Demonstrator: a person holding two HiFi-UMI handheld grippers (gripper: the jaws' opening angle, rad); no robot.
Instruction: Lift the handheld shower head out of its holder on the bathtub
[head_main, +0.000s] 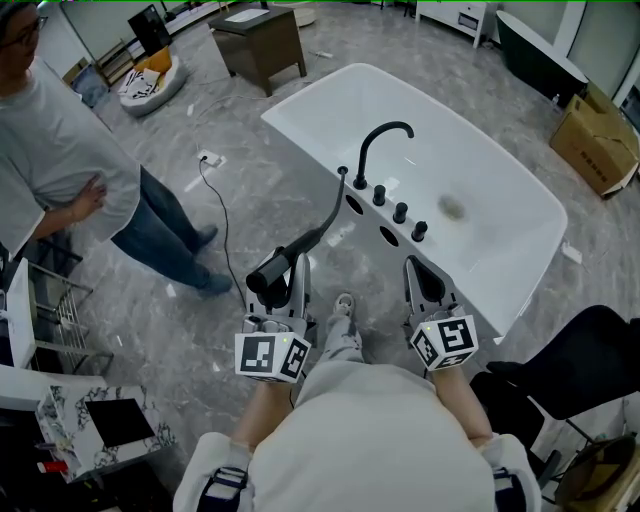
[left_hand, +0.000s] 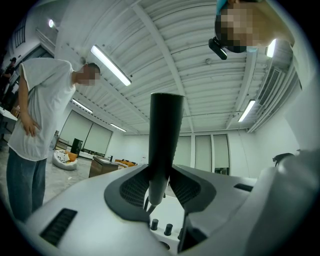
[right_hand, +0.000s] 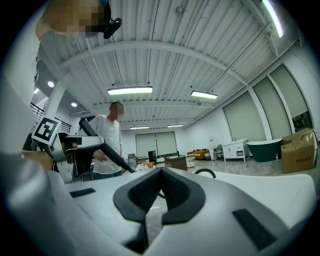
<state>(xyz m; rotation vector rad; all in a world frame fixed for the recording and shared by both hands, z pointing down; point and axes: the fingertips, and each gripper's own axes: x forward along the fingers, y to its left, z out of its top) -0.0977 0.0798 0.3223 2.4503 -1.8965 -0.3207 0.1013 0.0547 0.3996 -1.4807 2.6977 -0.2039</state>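
The black handheld shower head (head_main: 272, 268) is off the white bathtub (head_main: 520, 215) and held over the floor, its hose (head_main: 333, 212) curving back to the tub's deck. My left gripper (head_main: 291, 272) is shut on its handle. In the left gripper view the black handle (left_hand: 165, 145) stands upright between the pads of the left gripper (left_hand: 160, 189). My right gripper (head_main: 424, 278) hovers near the tub's front rim; in the right gripper view its jaws (right_hand: 159, 192) are shut with nothing between them. An empty oval hole (head_main: 355, 204) shows on the deck beside the black faucet (head_main: 380, 145) and knobs (head_main: 400, 212).
A person (head_main: 60, 170) stands on the grey floor at the left, near a cable (head_main: 218, 215). A brown cabinet (head_main: 260, 45) stands beyond the tub, a cardboard box (head_main: 595, 140) at the right, and a black chair (head_main: 590, 360) at the lower right.
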